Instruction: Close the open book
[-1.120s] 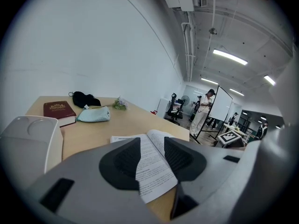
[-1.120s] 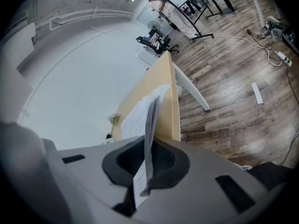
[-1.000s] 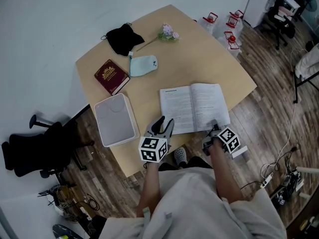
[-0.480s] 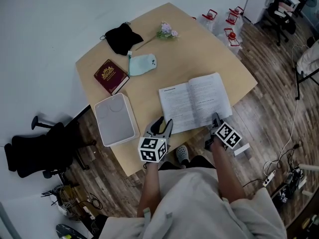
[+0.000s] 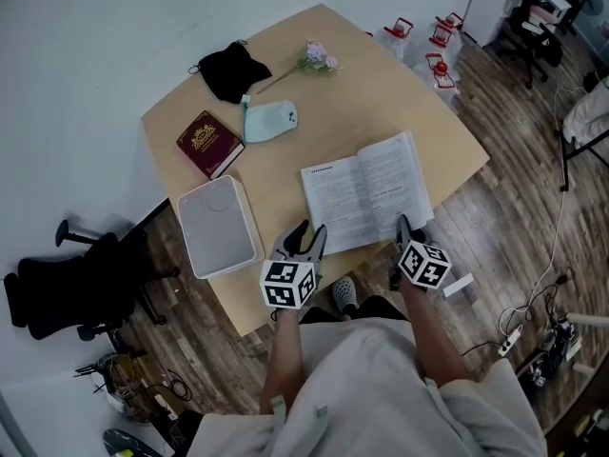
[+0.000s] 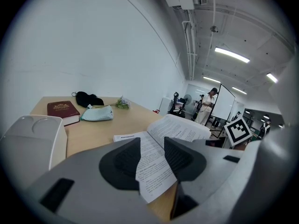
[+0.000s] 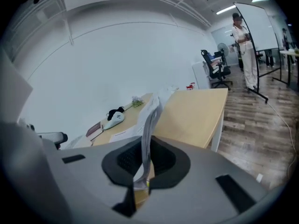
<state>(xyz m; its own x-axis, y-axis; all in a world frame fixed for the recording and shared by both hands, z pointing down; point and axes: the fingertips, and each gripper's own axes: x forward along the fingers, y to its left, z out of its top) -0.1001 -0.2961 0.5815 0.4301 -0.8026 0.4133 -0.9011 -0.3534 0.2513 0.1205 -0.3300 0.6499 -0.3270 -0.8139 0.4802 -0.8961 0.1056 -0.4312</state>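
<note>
The open book (image 5: 366, 193) lies on the tan table (image 5: 381, 103), near its front edge. Its right half tilts up off the table. My right gripper (image 5: 403, 228) is shut on the near corner of that right half. In the right gripper view the pinched pages (image 7: 150, 120) stand on edge between the pads of my right gripper (image 7: 145, 160). My left gripper (image 5: 304, 236) hovers open at the book's near left corner. In the left gripper view the left page (image 6: 154, 167) shows in the gap of my left gripper (image 6: 152, 155), untouched by the pads.
A white lidded box (image 5: 219, 225) sits left of the book. A maroon book (image 5: 209, 144), a mint pouch (image 5: 269, 121), a black cloth (image 5: 233, 72) and a flower sprig (image 5: 319, 61) lie farther back. Bottles (image 5: 433, 50) stand on the floor; a black chair (image 5: 76, 284) is at left.
My right gripper has risen and rolled, lifting the book's right half from flat to tilted. The left gripper has stayed where it was.
</note>
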